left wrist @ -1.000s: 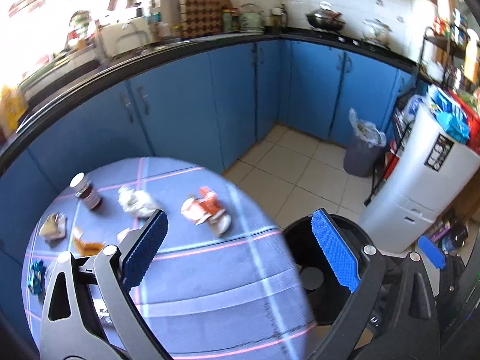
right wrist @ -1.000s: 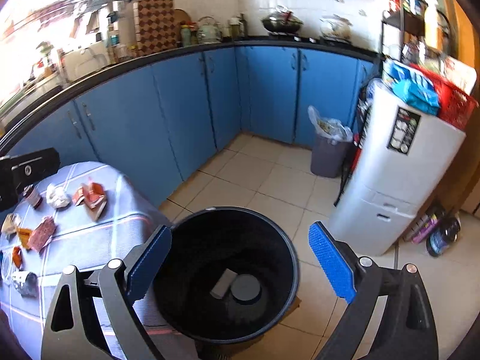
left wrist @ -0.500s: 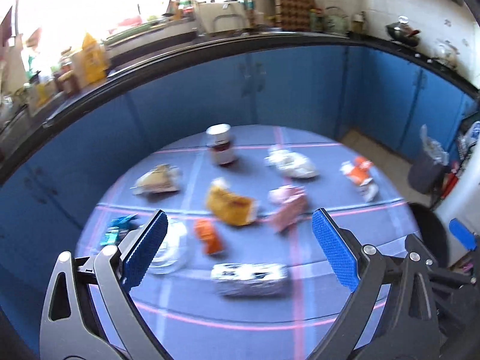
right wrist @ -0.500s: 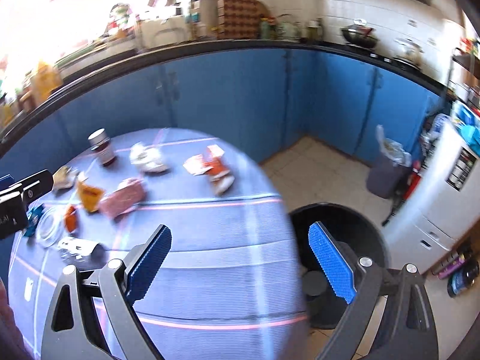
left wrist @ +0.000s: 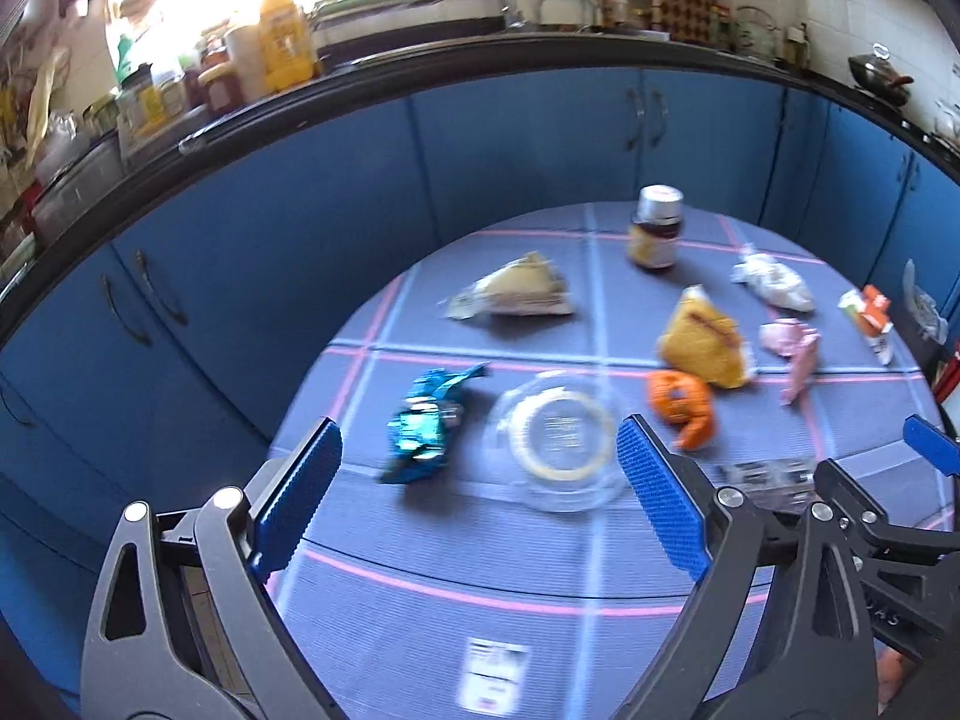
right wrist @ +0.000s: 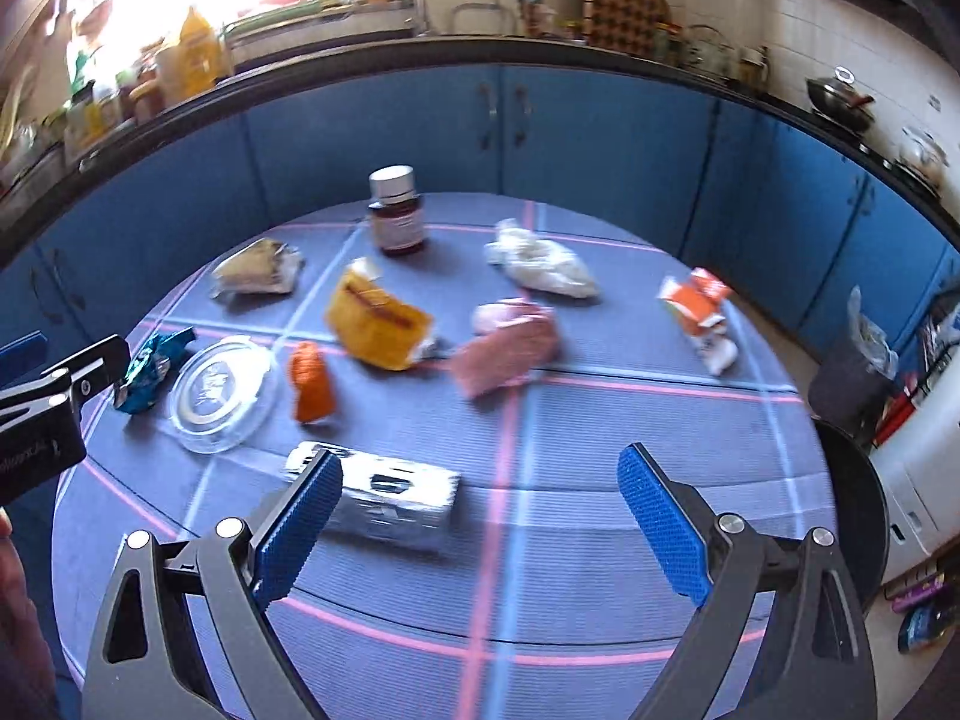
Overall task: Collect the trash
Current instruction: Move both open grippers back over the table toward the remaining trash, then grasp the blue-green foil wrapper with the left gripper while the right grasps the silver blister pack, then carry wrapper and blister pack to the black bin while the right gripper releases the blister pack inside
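Note:
Several pieces of trash lie on a round table with a blue cloth (left wrist: 540,588). My left gripper (left wrist: 477,492) is open and empty above the near edge, facing a blue foil wrapper (left wrist: 423,420) and a clear plastic lid (left wrist: 555,438). My right gripper (right wrist: 480,516) is open and empty, its left finger over a silver foil packet (right wrist: 390,501). Further off lie an orange wrapper (right wrist: 311,381), a yellow packet (right wrist: 375,324), a pink wrapper (right wrist: 504,345), a white crumpled bag (right wrist: 540,264), an orange-white carton piece (right wrist: 699,306) and a beige wrapper (right wrist: 258,270).
A brown jar with a silver cap (right wrist: 395,213) stands at the table's far side. A black bin's rim (right wrist: 864,504) shows right of the table. Blue kitchen cabinets (right wrist: 540,132) ring the room. A small bin with a bag (right wrist: 852,372) stands on the floor.
Both grippers have swung left from the black bin to face the table. The trash now fills both views. Both stay open and empty.

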A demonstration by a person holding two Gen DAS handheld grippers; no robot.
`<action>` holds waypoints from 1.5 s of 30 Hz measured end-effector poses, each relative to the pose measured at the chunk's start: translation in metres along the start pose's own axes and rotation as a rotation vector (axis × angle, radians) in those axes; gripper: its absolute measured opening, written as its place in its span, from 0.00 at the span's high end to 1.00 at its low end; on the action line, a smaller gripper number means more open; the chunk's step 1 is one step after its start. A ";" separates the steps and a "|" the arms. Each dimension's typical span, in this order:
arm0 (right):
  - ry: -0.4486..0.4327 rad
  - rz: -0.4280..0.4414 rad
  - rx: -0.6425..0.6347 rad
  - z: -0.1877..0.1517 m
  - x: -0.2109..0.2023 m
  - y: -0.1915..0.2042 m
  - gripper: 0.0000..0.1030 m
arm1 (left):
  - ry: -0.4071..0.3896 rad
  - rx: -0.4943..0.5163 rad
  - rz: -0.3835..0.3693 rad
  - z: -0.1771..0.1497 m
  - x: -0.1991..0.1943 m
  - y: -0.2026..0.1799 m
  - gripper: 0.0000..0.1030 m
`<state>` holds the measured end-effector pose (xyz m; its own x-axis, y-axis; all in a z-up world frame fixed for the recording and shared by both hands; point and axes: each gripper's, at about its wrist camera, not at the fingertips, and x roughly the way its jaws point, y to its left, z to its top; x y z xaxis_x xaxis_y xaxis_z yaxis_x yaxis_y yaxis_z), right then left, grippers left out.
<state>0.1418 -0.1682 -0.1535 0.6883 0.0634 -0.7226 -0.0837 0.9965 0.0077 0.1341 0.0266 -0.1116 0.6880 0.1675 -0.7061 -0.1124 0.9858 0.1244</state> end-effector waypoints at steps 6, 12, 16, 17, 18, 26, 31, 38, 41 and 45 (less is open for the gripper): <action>0.060 -0.007 -0.031 -0.004 0.020 0.034 0.12 | 0.046 -0.027 -0.016 0.000 0.030 0.034 0.11; 0.107 -0.056 -0.046 -0.007 0.037 0.046 0.12 | 0.098 -0.013 -0.028 -0.001 0.065 0.042 0.11; 0.150 -0.075 -0.031 -0.007 0.048 0.041 0.12 | 0.154 -0.018 -0.044 -0.002 0.087 0.045 0.27; 0.152 -0.073 -0.012 -0.007 0.049 0.038 0.12 | 0.177 -0.025 -0.056 -0.003 0.093 0.046 0.30; 0.154 -0.071 -0.006 -0.006 0.050 0.037 0.12 | 0.196 -0.029 -0.062 -0.003 0.098 0.047 0.39; 0.148 -0.068 -0.032 -0.001 0.049 0.043 0.29 | 0.205 -0.071 -0.086 -0.003 0.099 0.054 0.67; 0.125 -0.087 -0.047 0.000 0.041 0.045 0.29 | 0.193 -0.088 -0.091 -0.005 0.084 0.057 0.67; 0.086 -0.091 -0.009 0.007 0.019 0.030 0.29 | 0.145 -0.080 -0.112 0.000 0.051 0.053 0.67; 0.066 -0.100 0.004 0.008 0.007 0.020 0.29 | 0.122 -0.072 -0.119 0.001 0.035 0.047 0.67; 0.032 -0.110 0.027 0.008 -0.010 0.004 0.29 | 0.100 -0.056 -0.129 0.006 0.022 0.031 0.67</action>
<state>0.1409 -0.1642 -0.1407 0.6688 -0.0478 -0.7419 0.0110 0.9985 -0.0545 0.1503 0.0608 -0.1187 0.6252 0.0366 -0.7796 -0.0692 0.9976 -0.0086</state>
